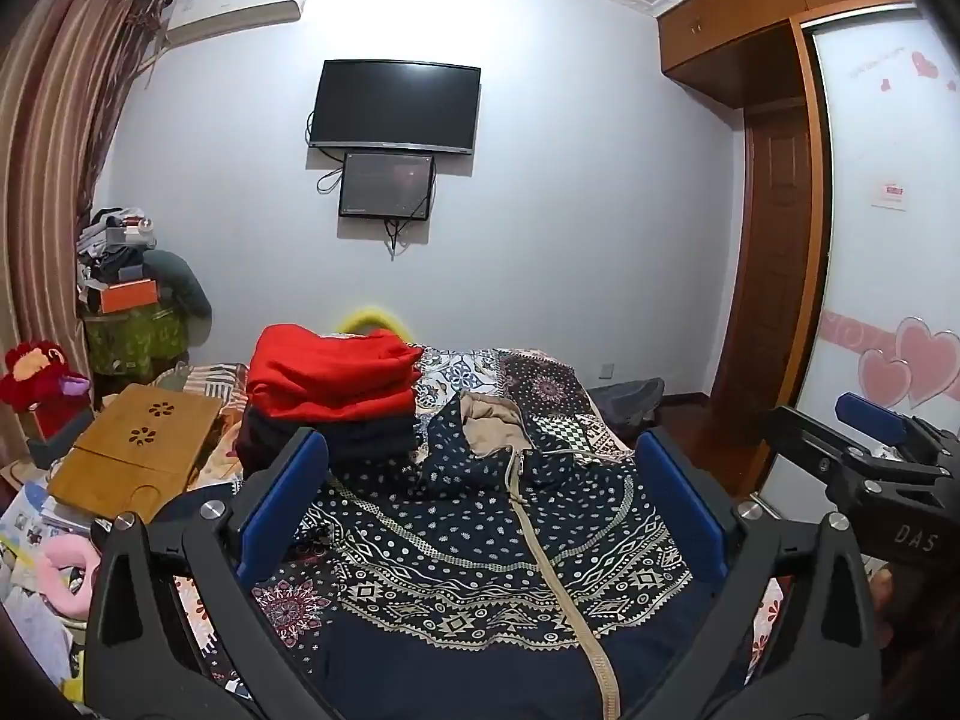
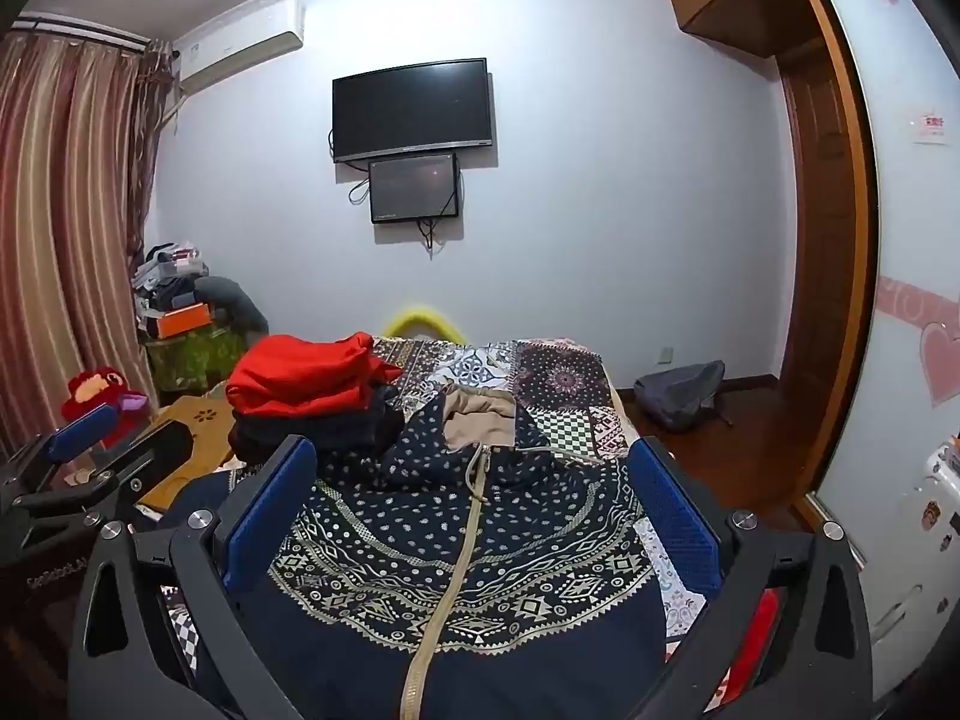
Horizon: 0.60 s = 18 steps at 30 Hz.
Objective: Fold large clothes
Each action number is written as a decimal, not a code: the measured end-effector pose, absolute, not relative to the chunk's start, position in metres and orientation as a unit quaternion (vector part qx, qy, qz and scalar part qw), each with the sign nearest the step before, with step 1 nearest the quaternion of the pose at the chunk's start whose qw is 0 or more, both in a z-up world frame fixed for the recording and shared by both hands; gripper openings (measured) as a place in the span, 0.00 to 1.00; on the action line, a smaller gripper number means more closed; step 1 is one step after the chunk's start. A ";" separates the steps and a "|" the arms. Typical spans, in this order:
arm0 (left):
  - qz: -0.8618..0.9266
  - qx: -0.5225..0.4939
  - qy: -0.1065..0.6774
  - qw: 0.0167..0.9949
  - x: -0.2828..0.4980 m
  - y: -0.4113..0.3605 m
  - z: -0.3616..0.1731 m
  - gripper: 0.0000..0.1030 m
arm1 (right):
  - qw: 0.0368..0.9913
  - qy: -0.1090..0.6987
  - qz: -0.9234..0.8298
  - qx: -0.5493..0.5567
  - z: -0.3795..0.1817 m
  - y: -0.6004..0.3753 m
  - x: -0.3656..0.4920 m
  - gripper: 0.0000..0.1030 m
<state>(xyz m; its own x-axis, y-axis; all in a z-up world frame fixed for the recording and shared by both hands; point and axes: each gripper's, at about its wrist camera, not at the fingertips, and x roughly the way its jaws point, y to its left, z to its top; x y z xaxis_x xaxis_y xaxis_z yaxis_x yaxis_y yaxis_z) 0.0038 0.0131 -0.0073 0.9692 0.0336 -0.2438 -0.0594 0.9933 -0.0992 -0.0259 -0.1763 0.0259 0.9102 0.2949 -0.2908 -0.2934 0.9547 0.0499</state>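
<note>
Patterned jacket (image 1: 480, 540), navy with cream dots, diamond bands and a beige zipper down its middle, lies spread flat on the bed (image 1: 558, 384), its tan-lined collar open toward the far wall. Behind it to the left sits a pile of folded clothes (image 1: 330, 396), soft red over dark. The patchwork bedspread (image 2: 552, 378) shows beyond. "DAS" reads on the right claw (image 1: 870, 438) body. Both claws hover just above the jacket, tilted slightly down: the left claw (image 1: 480, 492) is spread wide and released, the right claw likewise, gripping nothing.
</note>
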 end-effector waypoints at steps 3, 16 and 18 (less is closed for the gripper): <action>0.024 -0.053 0.124 0.991 0.005 0.014 -0.008 1.00 | 0.977 0.150 0.150 0.003 0.023 -0.175 -0.024 1.00; 0.028 -0.050 0.124 0.991 0.007 0.014 -0.011 1.00 | 0.977 0.153 0.150 0.000 0.012 -0.169 -0.024 1.00; 0.028 -0.051 0.124 0.991 0.007 0.014 -0.011 1.00 | 0.976 0.154 0.151 -0.001 0.015 -0.171 -0.023 1.00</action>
<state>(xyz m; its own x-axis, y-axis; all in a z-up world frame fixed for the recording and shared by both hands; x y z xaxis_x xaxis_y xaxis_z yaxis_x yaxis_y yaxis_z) 0.0073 0.0139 -0.0111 0.9676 0.0425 -0.2490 -0.0679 0.9932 -0.0943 -0.0230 -0.1707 0.0147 0.9071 0.2941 -0.3013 -0.2947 0.9546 0.0445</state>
